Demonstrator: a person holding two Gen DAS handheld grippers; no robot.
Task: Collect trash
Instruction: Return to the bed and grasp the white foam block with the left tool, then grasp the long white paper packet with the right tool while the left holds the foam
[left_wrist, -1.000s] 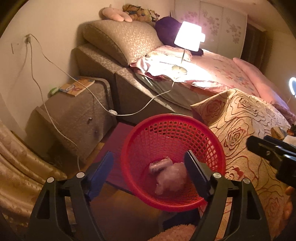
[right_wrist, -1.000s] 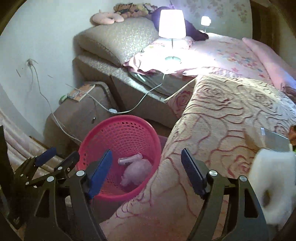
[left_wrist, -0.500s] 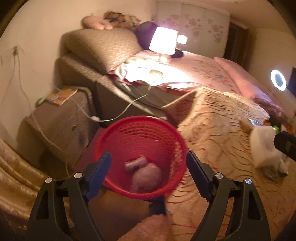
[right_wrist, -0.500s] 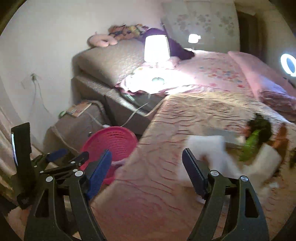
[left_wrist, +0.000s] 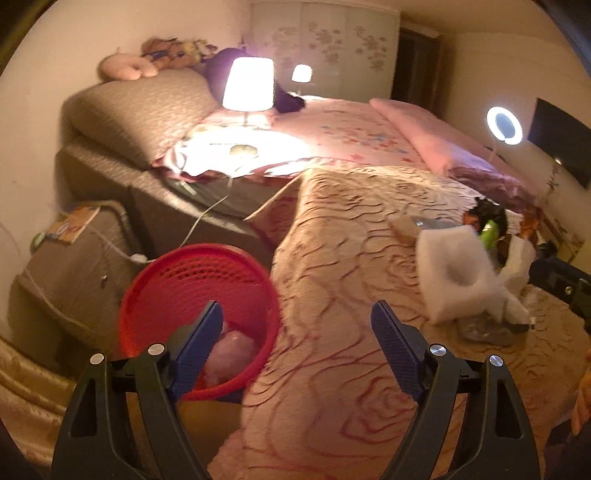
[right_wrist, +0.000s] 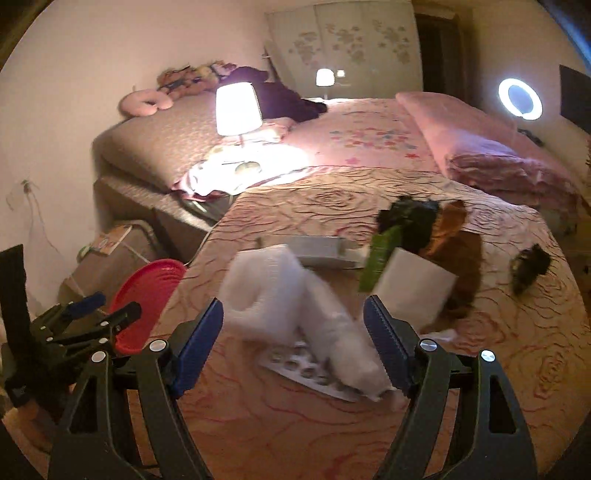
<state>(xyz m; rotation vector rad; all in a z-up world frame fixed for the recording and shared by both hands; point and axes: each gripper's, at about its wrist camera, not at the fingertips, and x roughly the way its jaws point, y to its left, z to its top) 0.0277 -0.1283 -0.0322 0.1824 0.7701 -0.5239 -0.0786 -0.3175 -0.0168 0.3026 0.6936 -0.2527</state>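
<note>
A red mesh basket (left_wrist: 166, 291) stands on the floor beside the bed, with pale pink crumpled trash (left_wrist: 231, 350) in it. My left gripper (left_wrist: 295, 314) hangs open and empty over the basket's right rim and the bedspread edge. Trash lies in a pile on the rose-patterned bedspread (right_wrist: 332, 206): white foam wrap (right_wrist: 273, 291), a blister tray (right_wrist: 306, 369), a green packet (right_wrist: 380, 258), a white card (right_wrist: 413, 291) and a black bag (right_wrist: 410, 218). My right gripper (right_wrist: 293, 306) is open just in front of the foam wrap, touching nothing.
A lit lamp (left_wrist: 249, 88) stands on the bed near the headboard cushions. A grey nightstand (left_wrist: 77, 266) with a white cable (left_wrist: 122, 251) sits left of the basket. A ring light (right_wrist: 520, 99) glows at the far right. A folded pink quilt (right_wrist: 480, 147) lies behind the pile.
Both views have swung right, from the basket toward the trash pile on the bed. The foam wrap now fills the right gripper's view. Both grippers stay open and empty.
</note>
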